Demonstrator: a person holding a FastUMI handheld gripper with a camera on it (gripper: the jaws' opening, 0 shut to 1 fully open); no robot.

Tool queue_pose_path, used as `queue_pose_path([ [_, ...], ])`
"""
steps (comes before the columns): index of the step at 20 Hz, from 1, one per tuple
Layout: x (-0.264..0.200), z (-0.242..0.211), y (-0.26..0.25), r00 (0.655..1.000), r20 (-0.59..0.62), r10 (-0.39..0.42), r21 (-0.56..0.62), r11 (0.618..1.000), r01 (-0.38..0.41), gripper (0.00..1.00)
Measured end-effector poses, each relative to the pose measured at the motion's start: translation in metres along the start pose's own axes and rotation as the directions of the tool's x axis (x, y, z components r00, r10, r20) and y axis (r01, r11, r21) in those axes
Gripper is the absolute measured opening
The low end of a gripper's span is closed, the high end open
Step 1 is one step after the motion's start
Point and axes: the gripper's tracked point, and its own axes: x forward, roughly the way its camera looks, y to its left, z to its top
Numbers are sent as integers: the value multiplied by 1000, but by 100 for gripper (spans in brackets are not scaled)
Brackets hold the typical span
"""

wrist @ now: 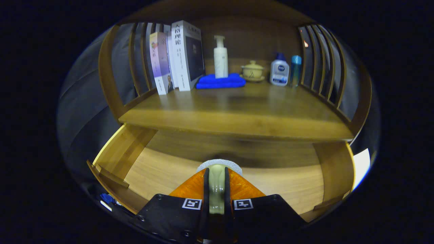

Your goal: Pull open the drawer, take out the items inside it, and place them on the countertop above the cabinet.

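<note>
Wooden drawer (162, 176) stands open; gripper (217, 189) above it is clamped on a pale green, white-topped item (217, 184).

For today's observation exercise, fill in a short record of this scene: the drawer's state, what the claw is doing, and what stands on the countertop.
drawer: pulled open, floor bare where visible
claw: closed on a pale item with a grey top, over the drawer
countertop: books, pump bottle on blue cloth, lidded cup, white bottle, blue bottle
</note>
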Motion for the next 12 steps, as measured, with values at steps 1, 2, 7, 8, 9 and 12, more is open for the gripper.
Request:
queue_pose_path([
  [1, -6, 5, 1, 1000, 17, 1, -6, 1000, -1, 20],
  [2, -12, 11, 1, 999, 38, 6, -5, 1000, -5, 20],
  [7, -35, 40, 2, 991, 131, 23, -4, 1000, -23, 20],
  [8, -39, 46, 1, 989, 148, 23, 2, 1000, -24, 20],
  [9, -43, 53, 1, 987, 161, 28, 5, 1000, -29, 20],
  [12, -48, 77, 1, 980, 198, 34, 8, 999, -36, 20],
])
